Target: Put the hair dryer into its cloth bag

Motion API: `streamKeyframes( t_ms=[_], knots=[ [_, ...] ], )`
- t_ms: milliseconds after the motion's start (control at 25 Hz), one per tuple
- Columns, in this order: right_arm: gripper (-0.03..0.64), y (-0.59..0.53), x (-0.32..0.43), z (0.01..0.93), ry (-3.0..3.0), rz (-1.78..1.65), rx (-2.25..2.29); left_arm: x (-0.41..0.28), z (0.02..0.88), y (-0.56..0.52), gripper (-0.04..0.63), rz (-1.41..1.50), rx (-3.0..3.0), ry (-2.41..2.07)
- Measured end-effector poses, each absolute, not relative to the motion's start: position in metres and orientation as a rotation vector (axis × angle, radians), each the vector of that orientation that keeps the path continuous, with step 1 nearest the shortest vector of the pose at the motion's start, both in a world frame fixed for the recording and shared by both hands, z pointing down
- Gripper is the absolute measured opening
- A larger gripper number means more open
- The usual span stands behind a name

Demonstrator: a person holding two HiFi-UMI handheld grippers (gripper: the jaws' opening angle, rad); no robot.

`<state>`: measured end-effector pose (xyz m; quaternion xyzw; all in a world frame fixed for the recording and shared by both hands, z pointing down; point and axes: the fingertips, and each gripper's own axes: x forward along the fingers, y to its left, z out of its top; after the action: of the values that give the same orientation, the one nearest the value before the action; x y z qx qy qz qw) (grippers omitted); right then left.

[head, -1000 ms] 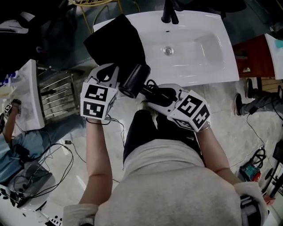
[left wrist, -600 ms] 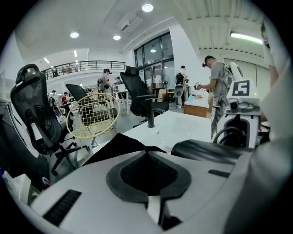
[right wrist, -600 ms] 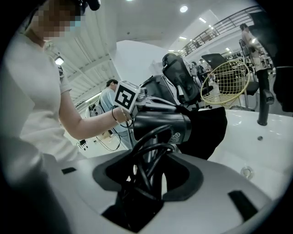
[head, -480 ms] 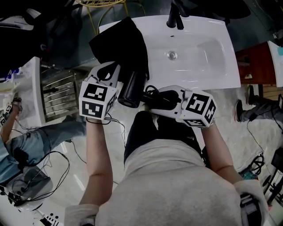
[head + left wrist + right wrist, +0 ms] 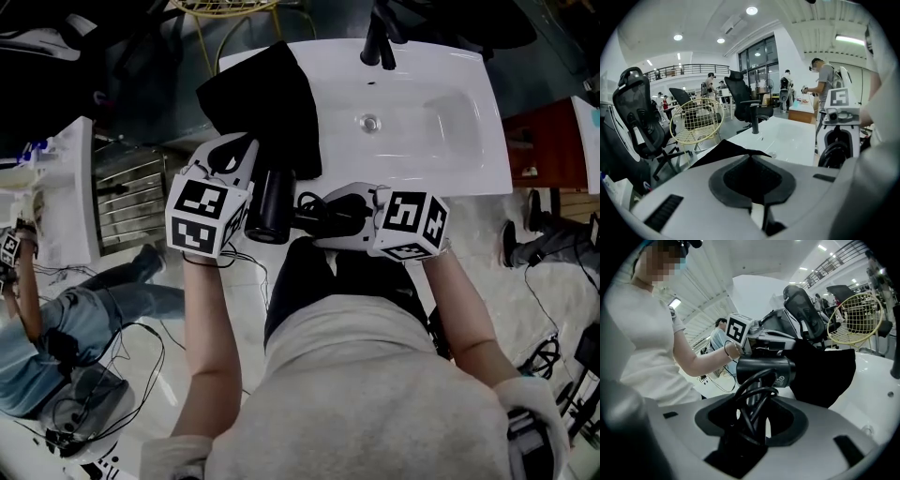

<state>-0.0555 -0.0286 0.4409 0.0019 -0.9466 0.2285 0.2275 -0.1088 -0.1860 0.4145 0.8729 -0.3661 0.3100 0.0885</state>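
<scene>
While the hair dryer [image 5: 272,204] hangs off the front lip of the sink counter [image 5: 422,155], it's not yet in the cloth bag [image 5: 262,94].

R gripper [image 5: 314,211] has the dryer. Right gripper view shows the jaws fairly wide apart but clamped on the handle, w/ coiled cord bunched between them. In head view the handle runs toward 3 o'clock into the R jaws. Barrel's long axis is approx 12–6. Its far end at 12 meets the bag's near edge; touching or just overlapping, can't tell.

L gripper [image 5: 246,150]: jaws fully closed, pinching a peak of black cloth at the bag's near edge. Left gripper view shows the fabric rising right into the jaws. Rest of the bag lies flat on the counter, stretching away toward 12, w/ its left part overhanging the counter's edge.

Key relation: bag sits at 12 from the barrel, and the L pinch pt is at approx 10–11 o'clock of the barrel, just beside it. Barrel axis & bag axis are nearly in line. R hand owns the dryer, L hand owns the bag.

Judgement: the mouth is prob at the pinched edge, but can't tell if L holds one layer or both. Next move likely needs L to lift so the mouth gapes, then R to push the barrel fwd toward 12. Risk: cord loops snag the hem.
</scene>
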Motion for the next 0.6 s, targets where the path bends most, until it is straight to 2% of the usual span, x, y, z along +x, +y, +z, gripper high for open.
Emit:
streamKeyframes(
  t_ms=[600],
  knots=[
    [0.201, -0.066, -0.037, 0.469, -2.512, 0.702, 0.135, -0.120, 0.410, -0.171, 0.012, 0.890, 2.600, -1.039]
  ],
)
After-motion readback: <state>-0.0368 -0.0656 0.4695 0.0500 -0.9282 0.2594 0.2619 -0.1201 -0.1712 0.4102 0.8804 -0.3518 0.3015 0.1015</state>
